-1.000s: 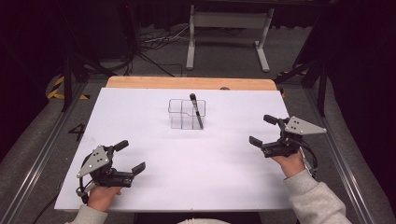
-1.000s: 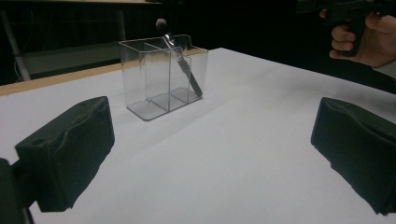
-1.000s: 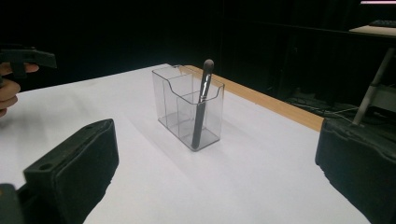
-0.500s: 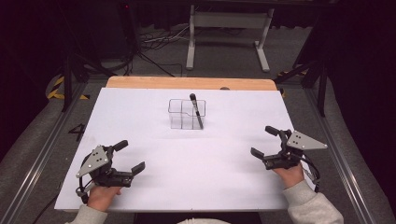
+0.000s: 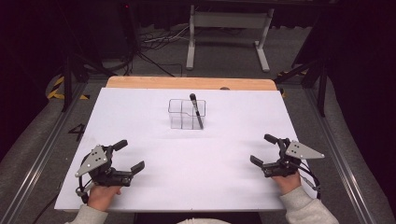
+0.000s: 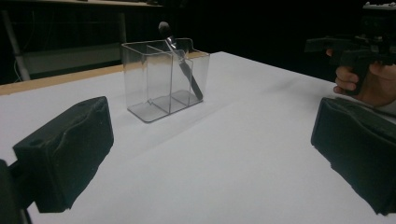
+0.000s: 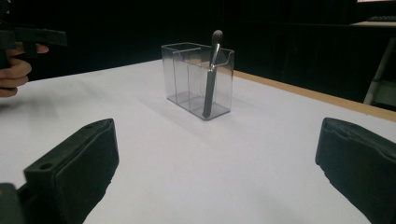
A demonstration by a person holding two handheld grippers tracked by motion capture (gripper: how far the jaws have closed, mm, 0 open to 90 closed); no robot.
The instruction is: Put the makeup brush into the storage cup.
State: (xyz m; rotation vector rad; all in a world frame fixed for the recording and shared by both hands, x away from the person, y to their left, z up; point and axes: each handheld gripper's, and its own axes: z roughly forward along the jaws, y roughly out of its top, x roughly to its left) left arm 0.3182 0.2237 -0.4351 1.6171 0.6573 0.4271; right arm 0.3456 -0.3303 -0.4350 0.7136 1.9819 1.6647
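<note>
Brush point(image 5: 196, 111) leans in the clear organizer point(image 5: 183, 116); left tool point(image 5: 125, 156) and right tool point(image 5: 264, 150) gape, empty.

table point(image 5: 187, 158): white — pale wood far edge
organiser point(image 5: 182, 114): clear
brush point(image 5: 196, 110): black
left gripper point(image 5: 126, 156): black — grey plate

Clear, glossy hard plastic for the compartment box point(image 6: 164, 79), smooth walls catching faint reflections. Inside its end compartment, a dark brush point(image 7: 211, 74) with a matt, soft-looking tip and a handle with a dull sheen. Under the box, matt white sheeting, smooth like paper, on the counter point(image 5: 187, 158); beyond the box, a bare strip of pale wood point(image 5: 187, 83). Matt black, slightly dimpled rubbery padding on the fingers point(image 6: 70, 149). Flat grey plate, matt, atop the right gripper point(image 5: 268, 150).
</note>
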